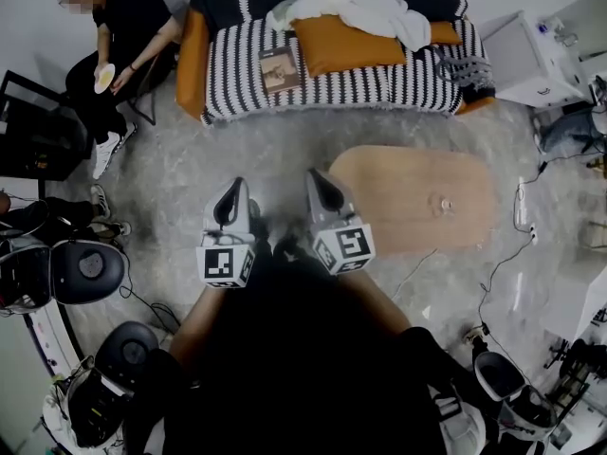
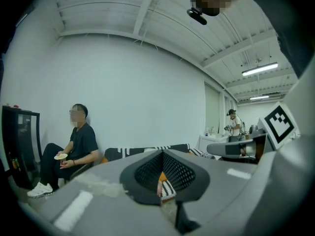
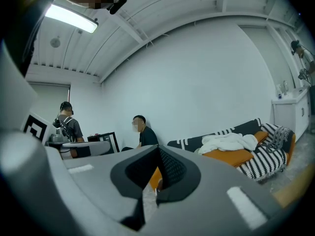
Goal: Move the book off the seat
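Striped sofa (image 1: 379,88) w/ book (image 1: 280,68); orange cushion (image 1: 337,41) + blanket (image 1: 360,8) beside; table (image 1: 398,197) nr.

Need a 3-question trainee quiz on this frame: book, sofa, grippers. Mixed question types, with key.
1. True or false: in the head view, the book lies on the striped sofa seat, just left of the orange cushion.
2. What is draped over the sofa's back? A) white cloth B) red towel C) black jacket
3. Fill in: the left gripper and right gripper have shut jaws holding ____.
Key: 1 true; 2 A; 3 nothing.
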### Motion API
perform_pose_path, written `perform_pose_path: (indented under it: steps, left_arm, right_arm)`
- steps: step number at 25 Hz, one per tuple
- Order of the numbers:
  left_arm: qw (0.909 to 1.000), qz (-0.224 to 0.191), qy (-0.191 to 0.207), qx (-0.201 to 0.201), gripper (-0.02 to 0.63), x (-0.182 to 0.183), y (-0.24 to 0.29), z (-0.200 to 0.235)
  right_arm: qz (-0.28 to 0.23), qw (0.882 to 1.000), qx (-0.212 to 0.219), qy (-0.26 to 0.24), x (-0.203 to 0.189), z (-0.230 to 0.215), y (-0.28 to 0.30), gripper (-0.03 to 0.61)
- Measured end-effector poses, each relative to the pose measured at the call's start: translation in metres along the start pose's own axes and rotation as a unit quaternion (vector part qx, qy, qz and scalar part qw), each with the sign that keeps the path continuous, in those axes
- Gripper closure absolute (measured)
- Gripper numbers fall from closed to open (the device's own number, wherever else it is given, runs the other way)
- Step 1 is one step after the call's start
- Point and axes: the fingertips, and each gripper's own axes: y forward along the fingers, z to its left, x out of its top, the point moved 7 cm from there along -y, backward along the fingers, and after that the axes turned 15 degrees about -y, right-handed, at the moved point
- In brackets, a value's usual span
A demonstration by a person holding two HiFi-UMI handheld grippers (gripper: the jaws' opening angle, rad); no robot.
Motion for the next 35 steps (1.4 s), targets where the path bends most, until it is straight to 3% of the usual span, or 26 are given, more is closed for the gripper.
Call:
perform_pose_path:
  steps: [17,35]
  left_arm:
    - [0.9995,0.003,-0.003,-0.03,0.607,0.009,0.04,0.013]
    - [0.9979,-0.01,-0.012,-0.062,0.607,0.057,0.112,0.08]
  right_arm:
    - [0.009,1.0,-0.014,-0.007,0.005,-0.007,0.033,0.571]
    - [0.018,0.999,-0.037,-0.016,0.029,-0.007,0.126,0.571]
